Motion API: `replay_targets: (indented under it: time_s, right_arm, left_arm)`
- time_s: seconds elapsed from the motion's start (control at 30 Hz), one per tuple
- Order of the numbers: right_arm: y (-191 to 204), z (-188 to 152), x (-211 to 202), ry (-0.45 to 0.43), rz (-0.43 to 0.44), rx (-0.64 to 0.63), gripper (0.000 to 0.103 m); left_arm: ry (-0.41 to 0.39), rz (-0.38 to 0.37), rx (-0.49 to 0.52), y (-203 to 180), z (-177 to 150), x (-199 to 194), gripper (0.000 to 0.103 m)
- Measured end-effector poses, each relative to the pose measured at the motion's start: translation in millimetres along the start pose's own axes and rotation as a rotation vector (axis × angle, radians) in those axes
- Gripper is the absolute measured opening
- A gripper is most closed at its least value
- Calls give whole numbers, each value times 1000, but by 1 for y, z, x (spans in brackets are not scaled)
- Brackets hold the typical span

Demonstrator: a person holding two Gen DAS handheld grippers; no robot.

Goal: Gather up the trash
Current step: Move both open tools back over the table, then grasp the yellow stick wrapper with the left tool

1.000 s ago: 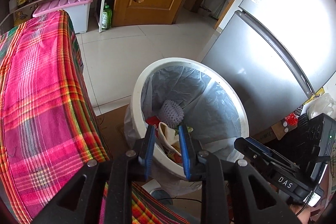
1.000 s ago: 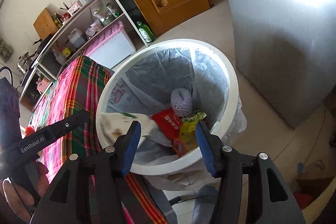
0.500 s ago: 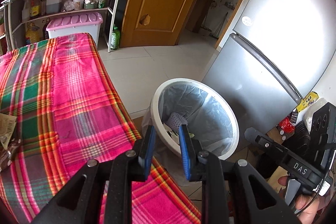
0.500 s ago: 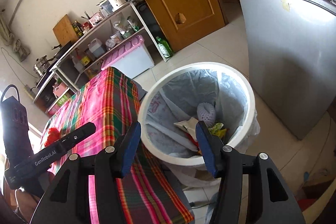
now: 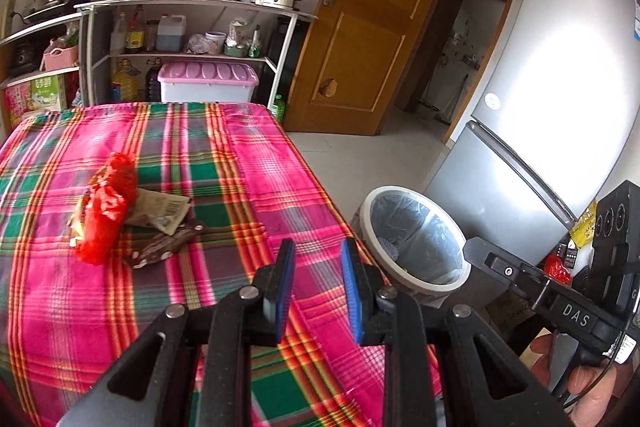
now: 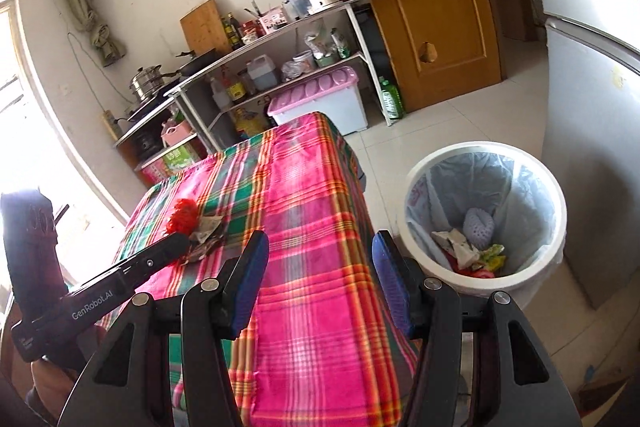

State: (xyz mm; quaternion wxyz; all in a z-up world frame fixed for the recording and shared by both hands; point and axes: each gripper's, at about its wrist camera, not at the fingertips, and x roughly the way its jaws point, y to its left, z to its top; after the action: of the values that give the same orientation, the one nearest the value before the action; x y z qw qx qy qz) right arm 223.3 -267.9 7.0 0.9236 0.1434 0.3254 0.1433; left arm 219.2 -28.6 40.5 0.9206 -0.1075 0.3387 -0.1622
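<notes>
1. Left wrist view: my left gripper hangs over the plaid cloth, blue ribbed pads apart, nothing between them. Ahead to the left lie a crinkled red bag, a flat paper wrapper and a dark wrapper, touching in one heap. The round white bin stands beside the table.
2. Right wrist view: my right gripper is wide apart, empty. The bin's thin plastic liner holds crumpled paper and a foam net.

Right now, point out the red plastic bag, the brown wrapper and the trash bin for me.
red plastic bag (image 5: 107,207), left wrist view, middle of the crumpled bag.
brown wrapper (image 5: 166,245), left wrist view, centre of the dark wrapper.
trash bin (image 6: 416,183), right wrist view, left white rim.
</notes>
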Motion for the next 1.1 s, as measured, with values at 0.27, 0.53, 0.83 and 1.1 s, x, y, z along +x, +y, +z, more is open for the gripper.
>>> replay_targets:
  time_s: [0.27, 0.53, 0.83, 1.1]
  right_arm:
    - [46, -12, 19, 59, 79, -84, 55]
    - [67, -23, 42, 106, 106, -98, 55]
    - [86, -27, 81, 160, 125, -116, 54]
    - [95, -28, 111, 196, 130, -114, 52]
  left_arm:
    - [-34, 80, -53, 49, -18, -38, 24]
    - [-36, 142, -123, 92, -33, -46, 24]
    - [-32, 214, -183, 140, -30, -35, 28]
    - [-24, 218, -171, 167, -5, -4, 38]
